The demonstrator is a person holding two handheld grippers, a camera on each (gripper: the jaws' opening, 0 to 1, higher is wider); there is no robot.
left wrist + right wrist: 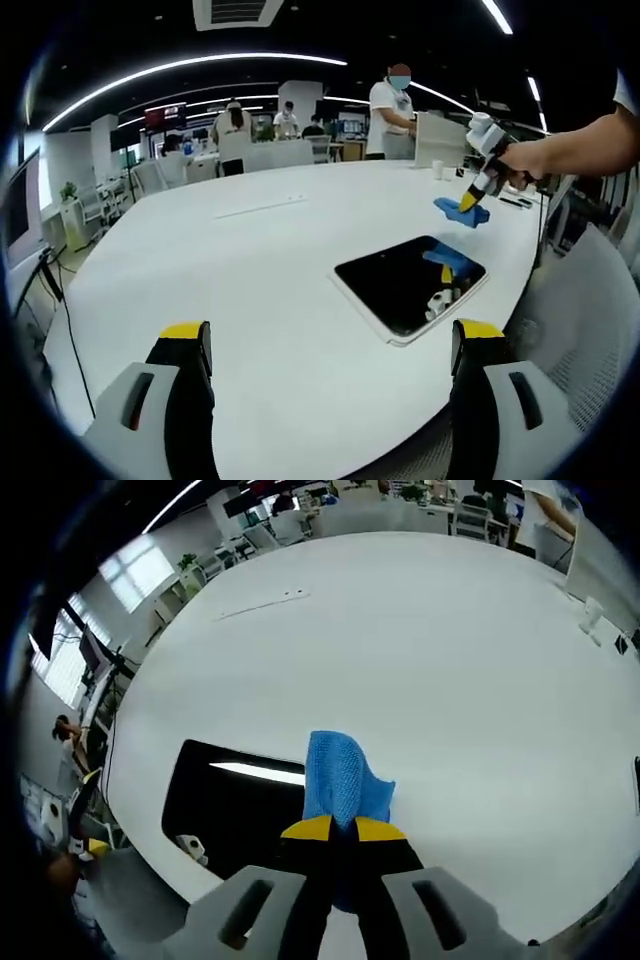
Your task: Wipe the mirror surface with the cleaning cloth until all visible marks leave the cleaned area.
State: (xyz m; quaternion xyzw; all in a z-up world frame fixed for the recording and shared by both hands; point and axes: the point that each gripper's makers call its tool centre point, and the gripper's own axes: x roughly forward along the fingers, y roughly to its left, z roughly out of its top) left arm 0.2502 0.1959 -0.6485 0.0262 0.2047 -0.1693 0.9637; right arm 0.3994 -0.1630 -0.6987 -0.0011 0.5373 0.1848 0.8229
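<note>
A dark rectangular mirror [410, 285] in a white frame lies flat on the white table [250, 270], ahead and right of my left gripper [335, 345], whose jaws stand wide open with nothing between them. My right gripper [343, 829] is shut on the blue cleaning cloth [342, 777], which hangs from its yellow tips. In the left gripper view the right gripper [478, 195] holds the cloth [461, 211] just above the table, beyond the mirror's far side. In the right gripper view the mirror [235, 800] lies left of the cloth and reflects a ceiling light.
The person's arm [575, 150] reaches in from the right. Small items lie near the table's far right edge [440, 170]. Mesh chairs [590, 300] stand at the right of the table. People work at desks in the background.
</note>
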